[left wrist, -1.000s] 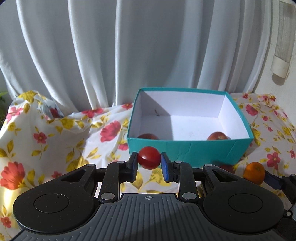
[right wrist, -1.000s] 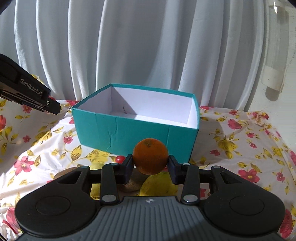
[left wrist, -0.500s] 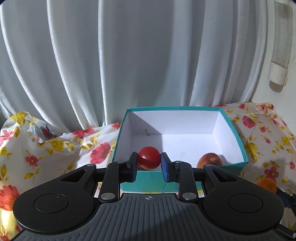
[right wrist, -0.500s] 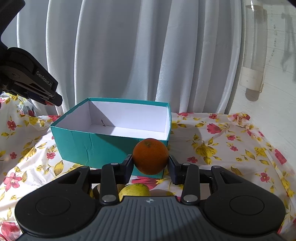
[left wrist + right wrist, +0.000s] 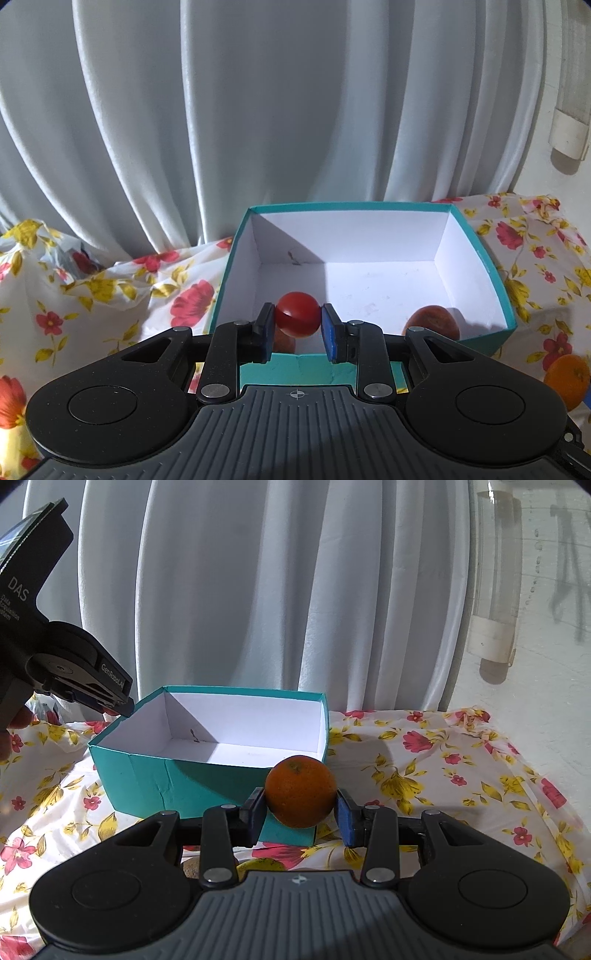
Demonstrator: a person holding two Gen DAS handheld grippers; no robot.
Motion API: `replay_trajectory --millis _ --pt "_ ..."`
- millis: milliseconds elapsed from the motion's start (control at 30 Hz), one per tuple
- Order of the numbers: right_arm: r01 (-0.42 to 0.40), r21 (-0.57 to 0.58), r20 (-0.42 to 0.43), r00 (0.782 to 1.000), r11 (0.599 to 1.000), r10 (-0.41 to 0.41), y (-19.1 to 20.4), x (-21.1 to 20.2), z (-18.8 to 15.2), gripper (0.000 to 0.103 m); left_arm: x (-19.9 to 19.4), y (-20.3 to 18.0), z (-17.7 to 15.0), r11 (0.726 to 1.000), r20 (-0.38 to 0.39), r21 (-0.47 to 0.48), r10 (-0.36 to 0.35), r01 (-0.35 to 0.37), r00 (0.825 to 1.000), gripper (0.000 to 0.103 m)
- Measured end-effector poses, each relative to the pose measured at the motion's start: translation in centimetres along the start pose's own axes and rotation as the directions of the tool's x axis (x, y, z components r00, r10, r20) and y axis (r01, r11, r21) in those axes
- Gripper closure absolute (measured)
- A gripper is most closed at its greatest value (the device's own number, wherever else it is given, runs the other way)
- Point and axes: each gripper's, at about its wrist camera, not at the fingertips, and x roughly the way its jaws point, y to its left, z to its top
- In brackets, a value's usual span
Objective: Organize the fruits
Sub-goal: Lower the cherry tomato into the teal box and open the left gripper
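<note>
My left gripper [image 5: 297, 320] is shut on a small red fruit [image 5: 297, 314] and holds it over the near left part of the teal box [image 5: 476, 240]. Inside the box lie a reddish fruit [image 5: 436, 325] at the near right and another [image 5: 285, 343] partly hidden behind my fingers. My right gripper [image 5: 300, 805] is shut on an orange [image 5: 300, 791], held in front of the box's [image 5: 147, 775] near right corner. The orange also shows at the right edge of the left wrist view [image 5: 567, 380]. The left gripper [image 5: 74, 672] shows above the box's left side.
The box stands on a flowered cloth [image 5: 443, 775] before a white curtain [image 5: 258, 110]. A yellow-green fruit [image 5: 264, 866] and a brown one [image 5: 191, 867] lie on the cloth under my right gripper. A white wall [image 5: 535, 627] is at the right.
My left gripper rose and moved forward, carrying the red fruit over the box's near edge. My right gripper lifted with the orange and shifted right of the box.
</note>
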Motion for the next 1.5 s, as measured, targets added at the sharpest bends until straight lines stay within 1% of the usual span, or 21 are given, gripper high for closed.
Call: replay_trajectory --millis 300,533,933,1100,1267,1500 --pt "0.027 0.009 0.009 1.0 1.0 -0.027 -0.4 0.3 0.1 0.064 3.3 -0.2 0.1 1.0 -0.019 0.009 0.023 -0.023 1.0 0.073" --pt "0.04 0.018 0.021 0.999 0.999 -0.04 -0.6 0.2 0.3 0.064 5.4 -0.3 0.2 1.0 -0.027 0.004 0.016 -0.015 1.0 0.073" --pt "0.037 0.015 0.025 0.999 0.999 -0.038 -0.5 0.5 0.5 0.064 8.6 -0.5 -0.5 1.0 -0.065 0.014 0.006 -0.005 0.998 0.073" --pt "0.039 0.015 0.028 0.999 0.999 -0.04 -0.4 0.6 0.6 0.064 9.6 -0.4 -0.6 1.0 -0.086 0.01 0.004 -0.003 0.996 0.073" --pt "0.043 0.017 0.029 0.999 0.999 -0.044 -0.4 0.7 0.8 0.064 10.5 -0.6 -0.9 1.0 -0.104 0.015 -0.012 0.014 0.994 0.073" --pt "0.05 0.021 0.027 0.998 0.999 -0.051 -0.5 0.9 0.9 0.064 11.5 -0.7 -1.2 1.0 -0.135 0.02 -0.007 0.01 0.991 0.073"
